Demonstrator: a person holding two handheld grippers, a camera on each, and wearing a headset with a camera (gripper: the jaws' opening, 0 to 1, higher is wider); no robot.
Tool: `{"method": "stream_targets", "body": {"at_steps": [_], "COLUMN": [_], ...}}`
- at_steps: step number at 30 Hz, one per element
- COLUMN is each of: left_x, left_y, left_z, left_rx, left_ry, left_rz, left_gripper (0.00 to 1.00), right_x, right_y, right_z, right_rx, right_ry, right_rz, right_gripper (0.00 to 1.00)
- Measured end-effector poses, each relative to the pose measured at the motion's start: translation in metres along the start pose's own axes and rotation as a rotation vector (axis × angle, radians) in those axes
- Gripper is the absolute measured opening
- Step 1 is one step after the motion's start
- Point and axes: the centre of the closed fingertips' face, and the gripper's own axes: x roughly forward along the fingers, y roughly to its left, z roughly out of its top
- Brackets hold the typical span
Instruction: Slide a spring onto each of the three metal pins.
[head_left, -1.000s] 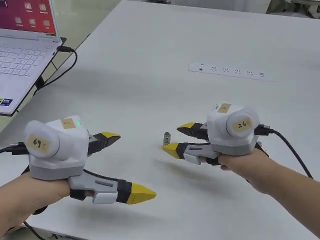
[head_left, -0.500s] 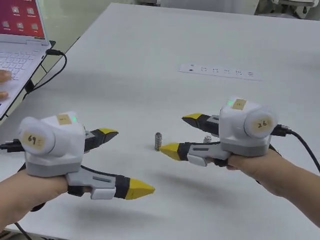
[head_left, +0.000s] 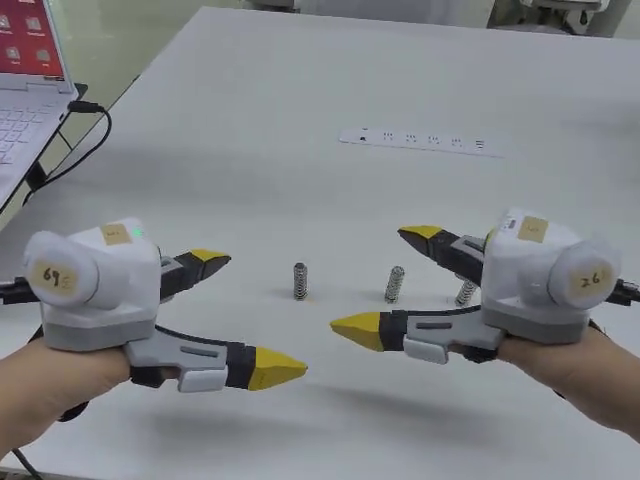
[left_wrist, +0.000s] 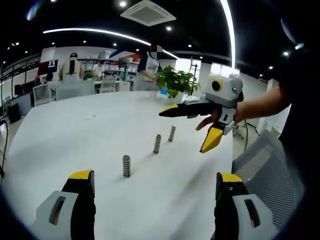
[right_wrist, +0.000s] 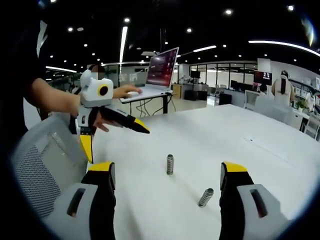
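Three small metal springs stand in a row on the white table: the left spring (head_left: 300, 281), the middle spring (head_left: 395, 284) and the right spring (head_left: 465, 292). I cannot make out any pins inside them. My left gripper (head_left: 240, 313) hovers open to the left of the row, holding nothing. My right gripper (head_left: 385, 280) is open too, its jaws spread in front of the middle and right springs without touching them. In the left gripper view the nearest spring (left_wrist: 126, 165) lies ahead between the jaws. In the right gripper view one spring (right_wrist: 170, 164) stands upright and another spring (right_wrist: 206, 197) appears tilted.
A white power strip (head_left: 420, 140) lies further back on the table. An open laptop (head_left: 20, 60) sits at the left edge, its black cable (head_left: 70, 150) hanging off the side. A mesh chair (right_wrist: 45, 160) stands near the table.
The head camera shifted. My right gripper drew back to the right, away from the left spring, which uncovered the two other springs. Both grippers stayed open.
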Motion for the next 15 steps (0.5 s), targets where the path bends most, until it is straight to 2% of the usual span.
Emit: {"method": "stream_targets", "body": {"at_steps": [7, 12, 15], "left_x": [-0.002, -0.004, -0.005], "left_y": [0.001, 0.002, 0.002], "left_z": [0.009, 0.008, 0.009], "left_rx": [0.005, 0.003, 0.005], "left_ry": [-0.034, -0.046, -0.053], "left_rz": [0.003, 0.006, 0.008], "left_gripper": [0.98, 0.98, 0.98], "right_x": [-0.033, -0.060, -0.074], "right_y": [-0.011, -0.013, -0.015], "right_z": [-0.006, -0.024, -0.029], "right_rx": [0.071, 0.071, 0.070], "right_ry": [-0.062, -0.052, -0.048], "right_rz": [-0.071, -0.104, -0.124], "right_gripper": [0.98, 0.99, 0.99]}}
